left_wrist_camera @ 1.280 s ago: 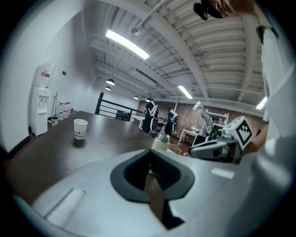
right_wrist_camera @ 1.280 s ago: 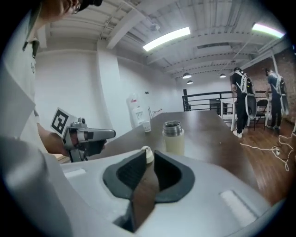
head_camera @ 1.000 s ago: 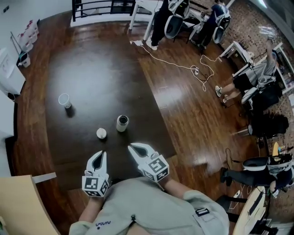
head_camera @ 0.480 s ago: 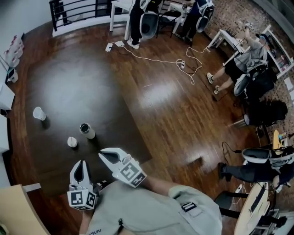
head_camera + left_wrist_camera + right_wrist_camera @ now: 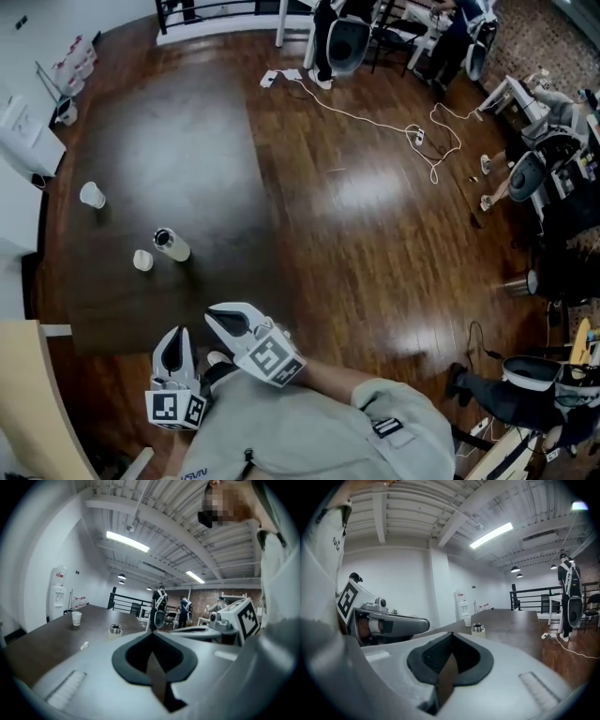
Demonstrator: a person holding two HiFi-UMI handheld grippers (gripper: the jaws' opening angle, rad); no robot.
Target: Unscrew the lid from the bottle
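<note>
Worktop (image 5: 187,141) items number three: one bottle (image 5: 171,245), one lid (image 5: 142,261) and one paper cup (image 5: 92,195). The bottle stands upright in the near left part of the worktop, its metal neck bare and its mouth open. The whitish lid lies on the wood just beside it, toward the left edge, not touching it. The cup stands alone farther back, close to the left edge and well apart from both.

Two tools are in the person's hands, each bearing one marker cube. The left tool (image 5: 174,334) and the right tool (image 5: 216,315) hang by the worktop's near edge, close to the person's chest and well apart from the bottle. Each tool's jaws are pressed together with nothing between them.

From the left gripper view, the tool's own body covers the lower half of the bottle (image 5: 115,630), and the lid (image 5: 84,645) is only a pale sliver, its shape hard to make out. From the right gripper view just the bottle's neck and shoulder clear the tool body, the cup sits right behind them, and the lid is out of sight. The person's torso is cut off by the head view's bottom edge.
</note>
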